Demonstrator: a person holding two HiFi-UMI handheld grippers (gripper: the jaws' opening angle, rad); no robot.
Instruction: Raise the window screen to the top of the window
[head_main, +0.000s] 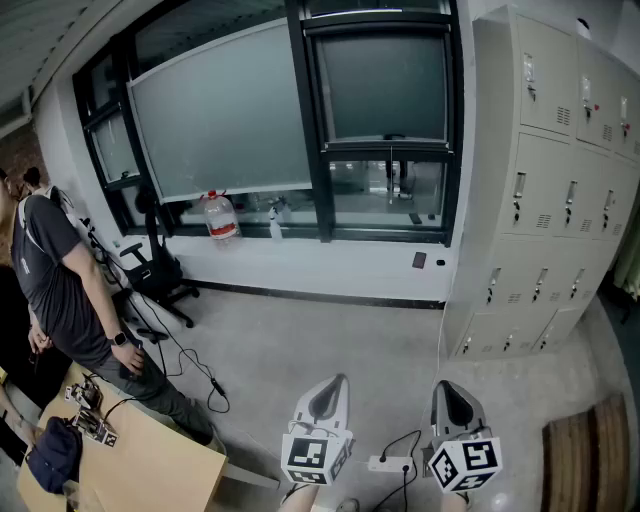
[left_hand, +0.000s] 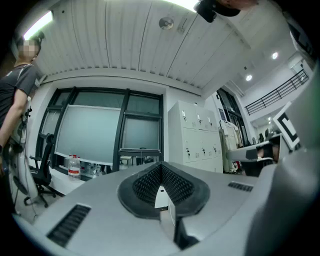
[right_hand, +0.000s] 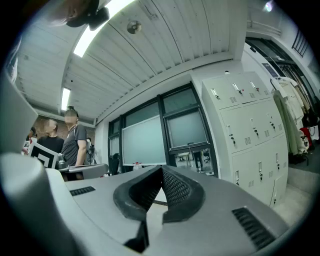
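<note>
Head view shows the left claw (head_main: 333, 388) and right claw (head_main: 447, 392) clenched empty and level, well apart from the grey window screen (head_main: 383, 85) in the black-framed window (head_main: 297, 120) beside pale metal lockers (head_main: 560, 200). I'd guess the approach comes first.

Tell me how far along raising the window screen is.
Done: nothing; the window screen hangs about halfway down the window. In hand: nothing; the left claw and right claw are shut, empty, far from it. Left: reach the screen and raise it to the top.
</note>
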